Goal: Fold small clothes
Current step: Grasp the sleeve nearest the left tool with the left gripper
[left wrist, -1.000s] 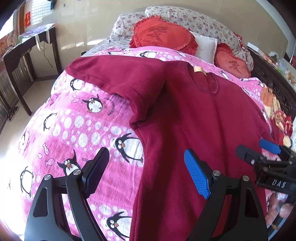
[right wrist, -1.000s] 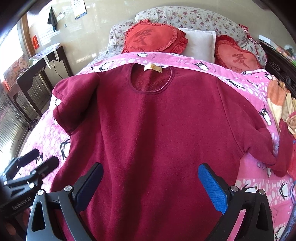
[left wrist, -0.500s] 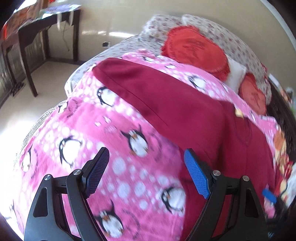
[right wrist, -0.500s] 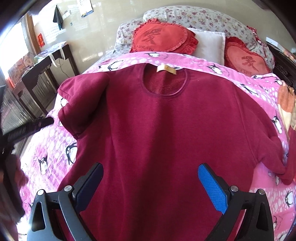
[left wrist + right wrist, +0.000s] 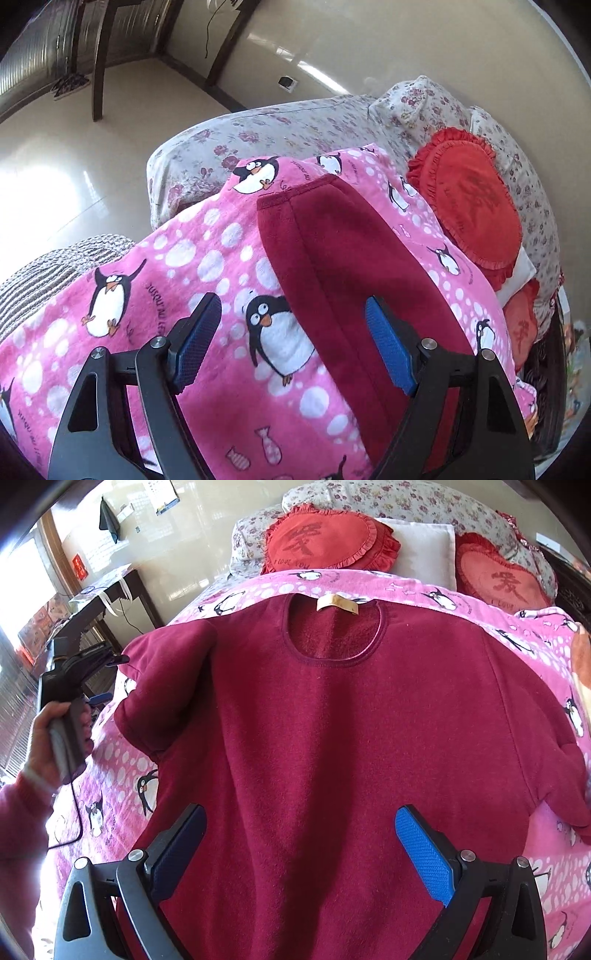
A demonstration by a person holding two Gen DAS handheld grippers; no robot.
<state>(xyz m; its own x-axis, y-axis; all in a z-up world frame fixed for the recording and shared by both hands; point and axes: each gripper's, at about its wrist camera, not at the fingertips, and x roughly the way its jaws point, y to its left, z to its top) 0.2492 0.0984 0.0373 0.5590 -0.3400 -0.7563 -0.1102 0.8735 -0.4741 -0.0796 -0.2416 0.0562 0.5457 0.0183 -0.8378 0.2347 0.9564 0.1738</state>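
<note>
A dark red sweatshirt (image 5: 332, 720) lies flat, neck away from me, on a pink penguin blanket (image 5: 110, 794). Its left sleeve (image 5: 332, 258) stretches across the blanket towards the bed's corner, cuff at the far end. My left gripper (image 5: 291, 347) is open and empty, low over the blanket, with its right finger over the sleeve. It also shows in the right wrist view (image 5: 92, 657), held in a hand beside that sleeve. My right gripper (image 5: 299, 849) is open and empty above the sweatshirt's lower body.
Red heart cushions (image 5: 332, 542) and a white pillow (image 5: 424, 550) lie at the bed's head. A floral sheet (image 5: 258, 140) covers the bed's corner. A dark wooden table (image 5: 110, 587) stands left of the bed. The floor (image 5: 74, 166) lies beyond the left edge.
My left gripper swung left from the sweatshirt's lower body to the left sleeve near the cuff, staying open. My right gripper moved slightly forward over the body.
</note>
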